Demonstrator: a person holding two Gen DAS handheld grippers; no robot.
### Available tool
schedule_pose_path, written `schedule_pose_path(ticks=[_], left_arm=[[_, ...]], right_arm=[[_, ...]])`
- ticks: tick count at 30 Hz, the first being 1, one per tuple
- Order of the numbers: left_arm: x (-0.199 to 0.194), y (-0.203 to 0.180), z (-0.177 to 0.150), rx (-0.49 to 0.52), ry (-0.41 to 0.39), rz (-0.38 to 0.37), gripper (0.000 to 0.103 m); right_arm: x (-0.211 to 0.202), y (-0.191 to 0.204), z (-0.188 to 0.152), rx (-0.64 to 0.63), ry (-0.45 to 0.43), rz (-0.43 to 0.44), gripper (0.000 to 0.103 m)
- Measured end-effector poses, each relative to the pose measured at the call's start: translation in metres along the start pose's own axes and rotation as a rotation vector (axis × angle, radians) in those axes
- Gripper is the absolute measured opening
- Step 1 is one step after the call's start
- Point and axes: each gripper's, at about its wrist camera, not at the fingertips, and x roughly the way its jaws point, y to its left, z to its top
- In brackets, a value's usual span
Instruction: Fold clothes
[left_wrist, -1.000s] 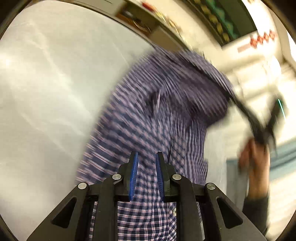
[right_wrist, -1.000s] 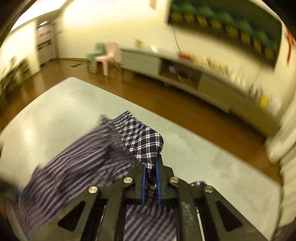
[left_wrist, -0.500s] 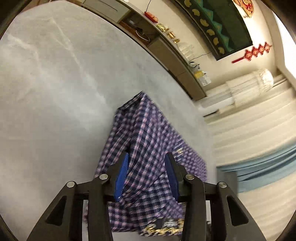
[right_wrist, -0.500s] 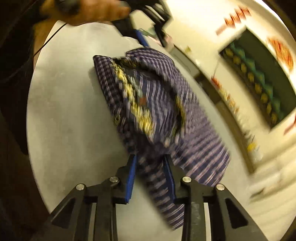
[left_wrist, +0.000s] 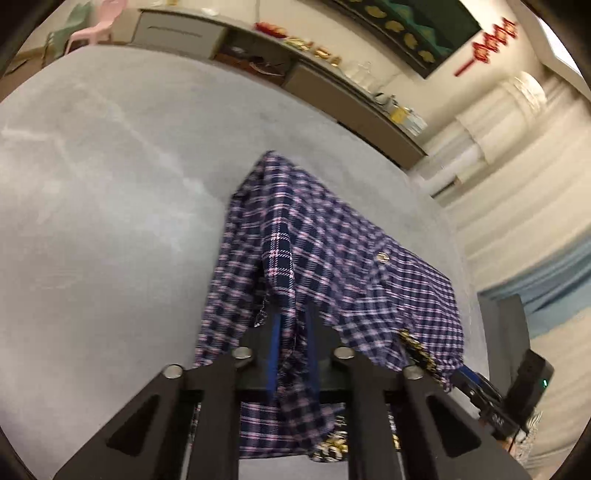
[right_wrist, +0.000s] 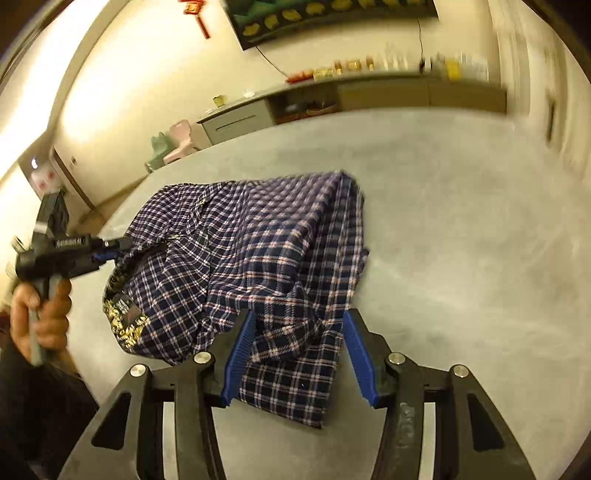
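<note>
Left wrist view: the left gripper (left_wrist: 291, 354) had its jaws pinched on a fold of the plaid shirt (left_wrist: 332, 251), which lay bunched on the grey table (left_wrist: 92, 203). Right wrist view: the right gripper (right_wrist: 299, 354) had its jaws spread wide over the shirt's near edge, gripping nothing.

Shirt (right_wrist: 258, 258): woven plaid cloth, soft, matt, creased; collar lining a gold-patterned fabric (slightly shinier). Table (right_wrist: 461, 240): grey, matt, faintly mottled, stone-like finish. Right gripper (right_wrist: 299, 354): matt black plastic frame, round bright metal fasteners, blue ribbed pads (right_wrist: 240, 354) that look rubbery. Left gripper (left_wrist: 291, 354): same black plastic and metal fasteners, blue pads pinching cloth.
</note>
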Motion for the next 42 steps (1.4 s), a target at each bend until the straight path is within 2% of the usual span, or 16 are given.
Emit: schedule_pose_path(ticks=[2,5,11,15,16,18,19,21,24,27,28,30,33,37,39,42], left_arm=[[-0.011,-0.005,-0.001,0.014,-0.012,-0.014,0.003],[-0.032,0.005,-0.009,-0.031,0.0,-0.054,0.002],[0.002,0.044,-0.031,-0.105,0.127,0.132,0.002],[-0.019,0.036,-0.022,-0.083,0.038,0.063,0.005],[-0.024,0.032,-0.02,-0.073,0.017,0.042,0.017],[-0.032,0.027,-0.018,-0.062,-0.023,0.014,0.044],[-0.032,0.026,-0.019,-0.065,-0.028,0.0,0.05],[-0.027,0.026,-0.021,-0.059,-0.013,-0.024,0.05],[-0.016,0.023,-0.026,-0.025,0.017,-0.01,0.05],[-0.005,0.001,-0.029,0.037,-0.023,0.027,0.045],[-0.002,-0.005,-0.028,0.067,-0.04,0.04,0.022],[-0.001,-0.02,-0.025,0.144,-0.059,0.064,0.004],[-0.016,-0.027,-0.017,0.122,-0.067,-0.012,0.0],[-0.044,-0.005,-0.015,-0.032,-0.036,-0.152,0.0],[-0.033,0.005,-0.016,-0.041,-0.004,-0.088,0.001],[-0.012,0.014,-0.022,-0.075,0.05,-0.087,0.006]], right_arm=[[0.003,0.003,0.002,0.001,0.017,0.075,0.004],[-0.015,-0.002,0.009,0.01,-0.017,0.071,0.004],[0.009,-0.018,-0.006,0.041,0.098,-0.004,0.004],[0.011,-0.011,-0.004,0.037,0.084,-0.032,0.005],[0.005,-0.01,-0.001,0.042,0.068,-0.022,0.005],[-0.009,-0.011,0.002,0.059,0.037,0.011,0.011],[-0.016,-0.012,0.0,0.066,0.021,0.031,0.016],[-0.021,-0.008,0.0,0.055,0.007,0.039,0.052],[-0.024,-0.001,0.001,0.034,-0.01,0.044,0.056],[-0.028,0.006,0.002,0.013,-0.028,0.049,0.053],[-0.029,0.009,0.002,0.006,-0.033,0.051,0.047],[-0.031,0.013,0.003,-0.008,-0.045,0.054,0.001],[-0.035,0.021,0.004,-0.029,-0.062,0.059,0.001],[-0.073,-0.011,0.01,0.14,-0.107,0.153,0.001],[-0.066,-0.024,0.006,0.173,-0.069,0.13,0.001],[-0.041,-0.038,-0.007,0.218,0.004,0.11,0.002]])
